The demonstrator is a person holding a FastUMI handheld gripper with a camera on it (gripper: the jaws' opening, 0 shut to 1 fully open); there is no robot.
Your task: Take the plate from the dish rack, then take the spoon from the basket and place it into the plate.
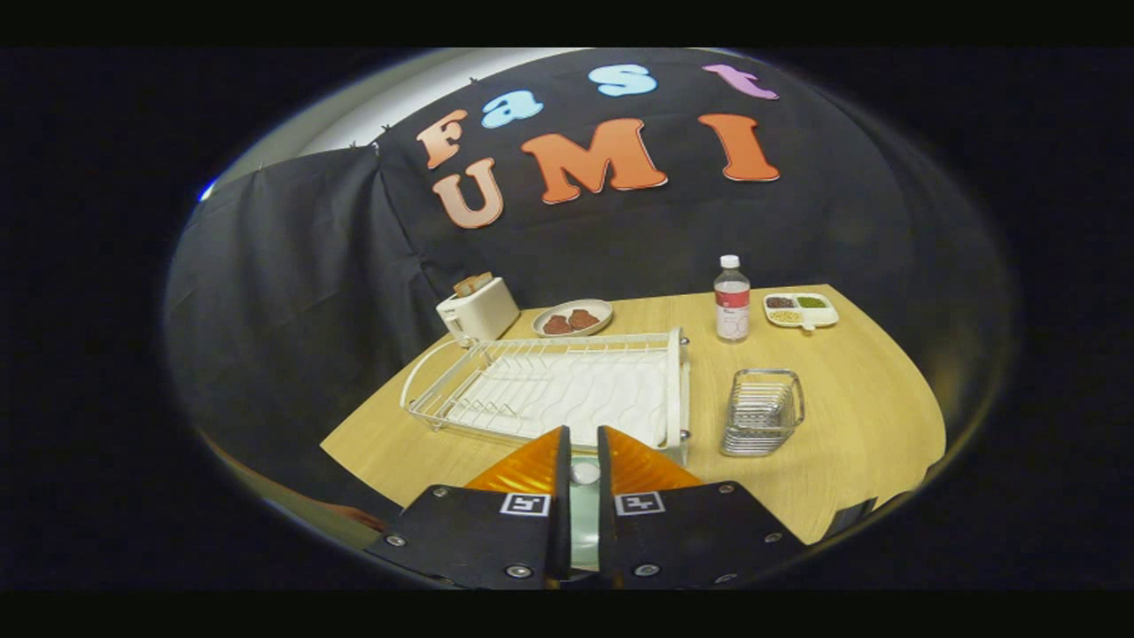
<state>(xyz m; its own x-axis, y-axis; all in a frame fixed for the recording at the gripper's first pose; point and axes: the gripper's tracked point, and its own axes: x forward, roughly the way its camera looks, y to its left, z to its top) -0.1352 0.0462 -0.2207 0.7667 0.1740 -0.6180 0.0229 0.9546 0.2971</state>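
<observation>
My gripper [584,443] hovers over the near edge of the wooden table [850,399], its fingers drawn close together. A small rounded silvery end of the spoon [585,472] shows in the narrow gap, and both fingers appear to press on it. Below the gap, a strip of the pale green plate [584,523] lies under the gripper; the rest of the plate is hidden by the fingers. Just beyond the fingertips stands the white wire dish rack [549,385] with no dishes in it. The metal wire basket [762,412] stands right of the rack, with nothing visible inside.
At the back of the table are a white toaster [478,310], a dish with two brown pieces [572,317], a plastic bottle [732,299] and a divided white tray of seasonings [801,310]. Black cloth walls close in the left and back.
</observation>
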